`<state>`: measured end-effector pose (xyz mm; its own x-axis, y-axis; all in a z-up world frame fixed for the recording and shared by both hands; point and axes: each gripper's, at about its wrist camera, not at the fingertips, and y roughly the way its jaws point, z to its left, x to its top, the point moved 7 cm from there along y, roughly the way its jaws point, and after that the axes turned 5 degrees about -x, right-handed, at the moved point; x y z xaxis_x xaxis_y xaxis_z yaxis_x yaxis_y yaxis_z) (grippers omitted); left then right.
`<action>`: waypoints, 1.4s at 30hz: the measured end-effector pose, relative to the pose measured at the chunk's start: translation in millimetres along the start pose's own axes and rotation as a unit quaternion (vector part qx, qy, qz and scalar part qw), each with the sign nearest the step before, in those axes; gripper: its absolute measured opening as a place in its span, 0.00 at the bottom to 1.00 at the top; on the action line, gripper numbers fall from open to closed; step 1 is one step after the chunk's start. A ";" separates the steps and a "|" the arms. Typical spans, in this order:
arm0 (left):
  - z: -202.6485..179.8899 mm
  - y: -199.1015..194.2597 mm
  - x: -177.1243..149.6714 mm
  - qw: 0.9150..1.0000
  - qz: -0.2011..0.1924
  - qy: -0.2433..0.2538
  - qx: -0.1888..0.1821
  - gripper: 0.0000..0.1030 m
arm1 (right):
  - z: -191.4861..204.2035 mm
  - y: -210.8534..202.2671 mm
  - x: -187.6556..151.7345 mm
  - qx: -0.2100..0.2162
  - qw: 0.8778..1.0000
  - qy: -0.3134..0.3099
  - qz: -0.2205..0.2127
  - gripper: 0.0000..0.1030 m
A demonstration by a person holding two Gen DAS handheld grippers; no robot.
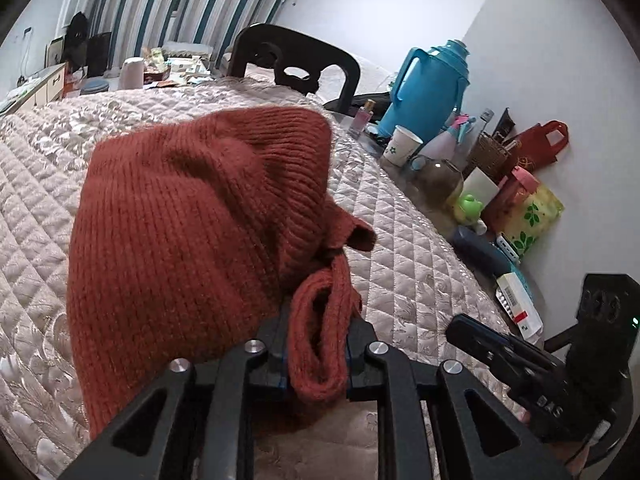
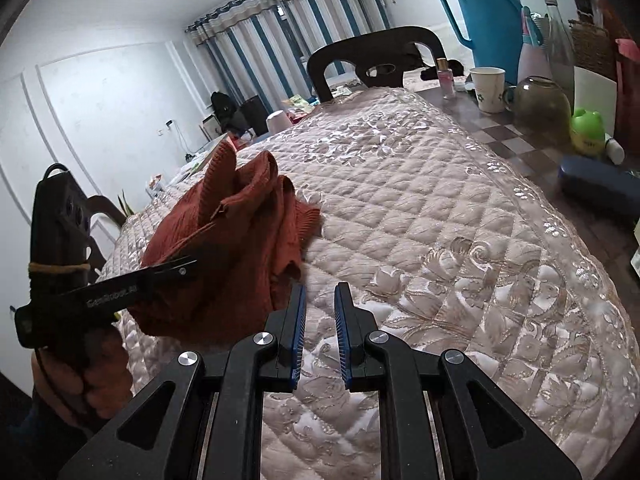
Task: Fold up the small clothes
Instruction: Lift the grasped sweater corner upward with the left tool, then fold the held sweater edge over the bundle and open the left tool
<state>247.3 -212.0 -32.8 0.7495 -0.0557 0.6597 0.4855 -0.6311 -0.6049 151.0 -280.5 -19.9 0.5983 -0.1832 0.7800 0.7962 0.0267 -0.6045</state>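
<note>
The left tool (image 1: 318,354) pinches a rolled edge of the one red knit sweater (image 1: 192,248). The sweater is bunched up and runs from the tool toward 11 o'clock over the quilted bench (image 1: 420,280). The right tool (image 2: 320,336) is open and holds nothing, with the sweater at its 10 o'clock. One blue thermos (image 1: 430,92), one paper cup (image 1: 401,145) and one dark chair (image 1: 294,60) stand past it.
</note>
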 end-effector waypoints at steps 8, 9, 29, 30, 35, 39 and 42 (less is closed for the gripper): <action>-13.0 -53.3 9.8 0.997 -0.060 0.012 -0.057 0.45 | 4.7 4.0 12.4 0.026 1.000 0.007 -0.013 0.14; -8.7 -59.3 13.6 0.996 -0.071 0.010 -0.049 0.45 | 6.4 3.1 14.9 0.028 0.999 0.007 -0.017 0.14; 57.0 -58.5 18.7 0.995 -0.073 0.008 0.063 0.45 | 55.1 64.2 3.6 0.061 0.994 -0.073 0.050 0.14; 57.6 -60.7 19.5 0.995 -0.075 0.008 0.063 0.45 | 57.3 60.4 5.1 0.054 0.994 -0.081 0.047 0.14; 69.4 -70.7 31.3 0.993 -0.092 0.000 0.072 0.45 | 65.9 39.1 29.6 0.046 0.995 -0.088 0.004 0.14; 76.3 -66.1 51.1 0.991 -0.098 -0.001 0.086 0.45 | 83.0 40.8 61.7 0.054 0.994 -0.096 -0.022 0.14; 85.5 -52.7 64.4 0.990 -0.092 0.000 0.107 0.45 | 97.3 71.1 77.1 0.070 0.992 -0.106 -0.009 0.14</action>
<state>308.5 -116.1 3.3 0.6398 0.0453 0.7672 0.6980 -0.4521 -0.5554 262.5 -197.1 13.0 0.5772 0.0248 0.8162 0.8031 0.1638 -0.5729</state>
